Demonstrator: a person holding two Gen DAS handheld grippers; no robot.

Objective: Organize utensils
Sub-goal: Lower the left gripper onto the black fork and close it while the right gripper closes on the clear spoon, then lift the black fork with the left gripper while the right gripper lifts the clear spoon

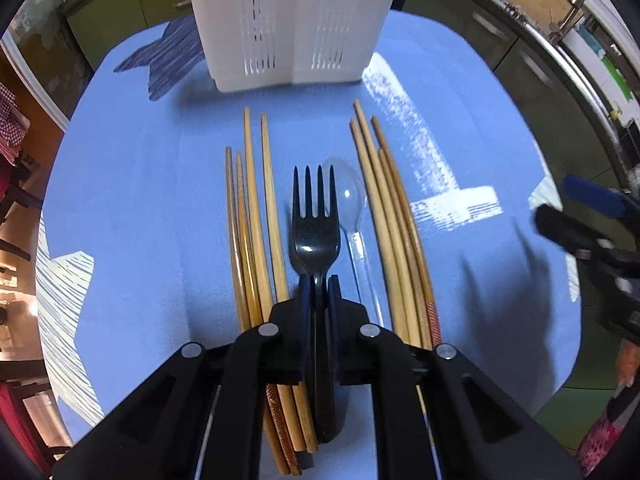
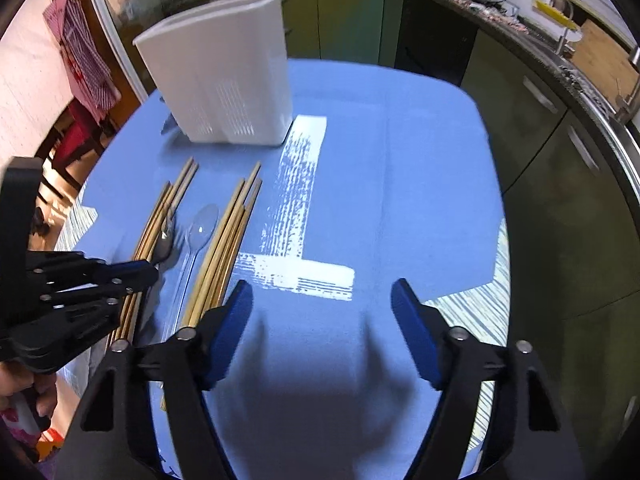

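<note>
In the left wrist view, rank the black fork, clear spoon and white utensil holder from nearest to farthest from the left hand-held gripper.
1. Black fork: clamped between the fingers of the left hand-held gripper, centre.
2. Clear spoon: lying just right of the fork on the blue tablecloth.
3. White utensil holder: standing at the table's far end, beyond all the utensils.

No text, label, brand, number or sign could be read in either view.
</note>
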